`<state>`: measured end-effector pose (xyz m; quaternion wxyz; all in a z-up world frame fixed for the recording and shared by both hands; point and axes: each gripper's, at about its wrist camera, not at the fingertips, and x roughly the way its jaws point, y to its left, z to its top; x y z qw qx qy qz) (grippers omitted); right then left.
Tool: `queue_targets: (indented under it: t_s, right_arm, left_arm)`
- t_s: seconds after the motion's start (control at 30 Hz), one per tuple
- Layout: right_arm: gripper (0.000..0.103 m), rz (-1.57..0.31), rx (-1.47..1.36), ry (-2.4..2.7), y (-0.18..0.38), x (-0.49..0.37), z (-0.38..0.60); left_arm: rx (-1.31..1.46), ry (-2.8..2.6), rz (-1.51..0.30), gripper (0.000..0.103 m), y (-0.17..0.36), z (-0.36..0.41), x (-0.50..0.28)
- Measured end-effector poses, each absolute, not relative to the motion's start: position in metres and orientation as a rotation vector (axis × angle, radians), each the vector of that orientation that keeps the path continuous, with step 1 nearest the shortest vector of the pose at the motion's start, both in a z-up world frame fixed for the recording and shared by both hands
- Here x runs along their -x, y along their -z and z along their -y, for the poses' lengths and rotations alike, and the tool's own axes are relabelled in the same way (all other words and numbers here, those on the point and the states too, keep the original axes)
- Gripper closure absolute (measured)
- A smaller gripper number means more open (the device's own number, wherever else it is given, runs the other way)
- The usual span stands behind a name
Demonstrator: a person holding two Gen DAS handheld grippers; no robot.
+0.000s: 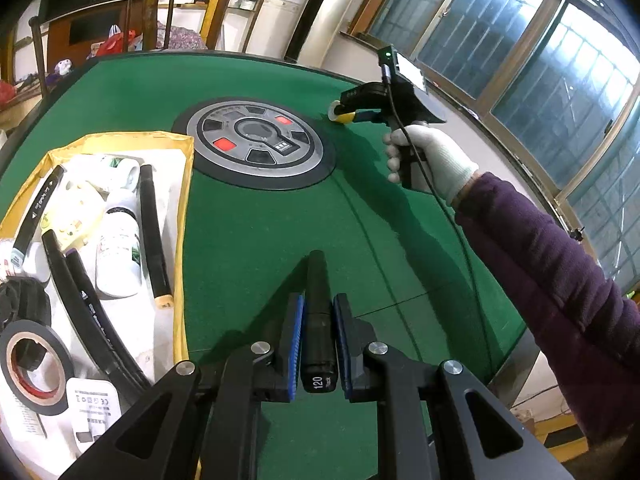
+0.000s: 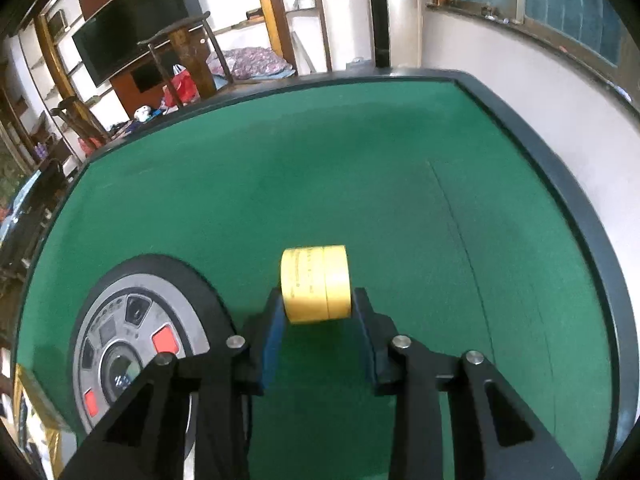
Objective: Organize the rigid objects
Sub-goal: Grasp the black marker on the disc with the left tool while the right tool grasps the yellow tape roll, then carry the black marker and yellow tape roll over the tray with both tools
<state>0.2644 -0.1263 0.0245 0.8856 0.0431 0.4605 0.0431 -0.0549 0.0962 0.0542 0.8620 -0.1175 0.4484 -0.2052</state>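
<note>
- You were mid-collection: your left tool [image 1: 318, 344] was clamped on a black marker [image 1: 318, 312], its blue pads tight against the barrel, the pen pointing toward 12 o'clock above the green surface [image 1: 260, 240].
- Your right tool [image 2: 318, 312] had its pads against both faces of a yellow tape roll [image 2: 316, 284], so I judged it to be gripping the roll; whether the roll was lifted or still touching the felt, I could not tell.
- In the left wrist view that roll sat at about 1 o'clock, just past the round control panel [image 1: 256, 144].
- The yellow-rimmed tray [image 1: 186, 216], at 9 o'clock from the marker, already held other markers, white bottles and a black tape roll [image 1: 36, 364].
- The next move, as I read it, called for carrying the marker over to the tray and laying it alongside the other pens, then bringing the tape roll in.
- Readable writing: "120" on the marker's end cap; the other labels were too small to read.
</note>
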Motion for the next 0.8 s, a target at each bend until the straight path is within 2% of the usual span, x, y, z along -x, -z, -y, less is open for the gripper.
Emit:
queue_targets:
  t_s: [0.43, 0.8]
  right_arm:
    - [0.072, -0.926, -0.125, -0.228, -0.054, -0.169, 0.132]
    - [0.072, -0.888, -0.161, -0.382, -0.074, -0.068, 0.111]
  left_arm:
    - [0.27, 0.447, -0.884, 0.089, -0.067, -0.105, 0.074]
    - [0.283, 0.433, -0.765, 0.089, -0.098, -0.127, 0.116]
